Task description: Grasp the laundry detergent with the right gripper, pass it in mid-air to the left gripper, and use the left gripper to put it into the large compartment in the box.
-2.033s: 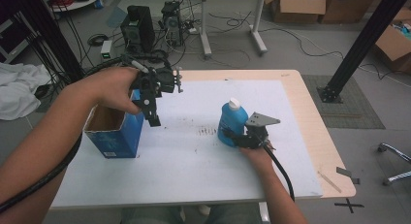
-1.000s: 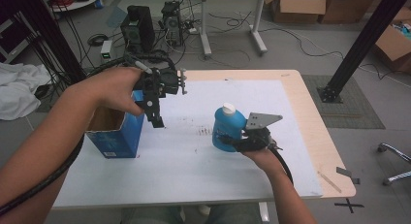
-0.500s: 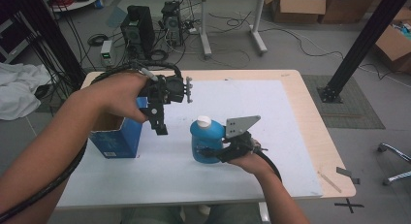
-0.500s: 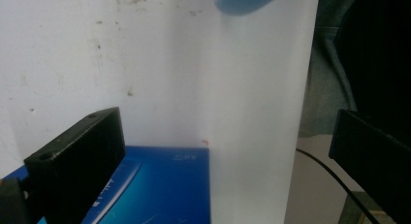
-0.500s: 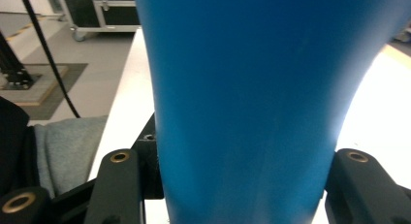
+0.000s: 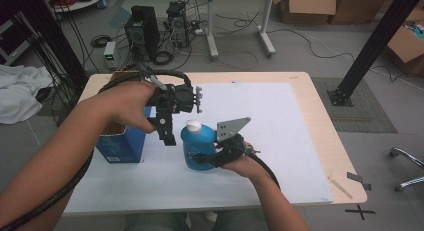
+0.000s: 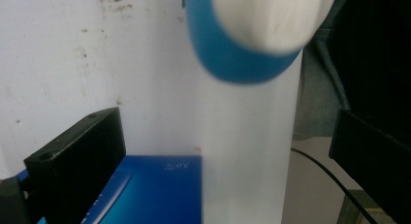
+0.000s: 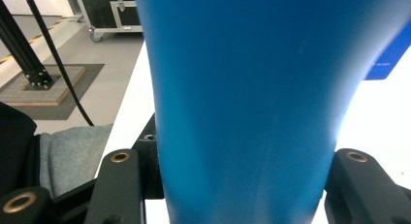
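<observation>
The blue bottle (image 6: 197, 148) with its white cap (image 6: 193, 125) stands upright on the white sheet (image 6: 280, 121) of the desk (image 6: 325, 136), near the middle and toward the near edge, just right of the open blue box (image 6: 122, 143). The right gripper (image 6: 220, 156) grasps it low on the body from the right; in the right gripper view the fingers (image 8: 121, 185) press against both sides of the blue wall (image 8: 242, 103), clenched on the bottle. The left gripper (image 6: 167, 133) hangs nose-down between box and bottle, just left of the cap. In the left gripper view its fingers (image 7: 80, 151) stand wide apart and released, with nothing between them, the cap (image 7: 271, 18) blurred above and a corner of the box (image 7: 155, 190) below.

The bottle looks like smooth moulded plastic, so I judge it fairly stiff but slippery, and able to dent if squeezed hard at mid-body. How full it is cannot be told, since the wall is opaque; if it holds liquid it will be heavy low down and will slosh when tilted. The low grip on the broad body suits carrying it upright. For the cap, a hold square across its sides seems best. The box is thin card and would likely tip or slide if bumped.
</observation>
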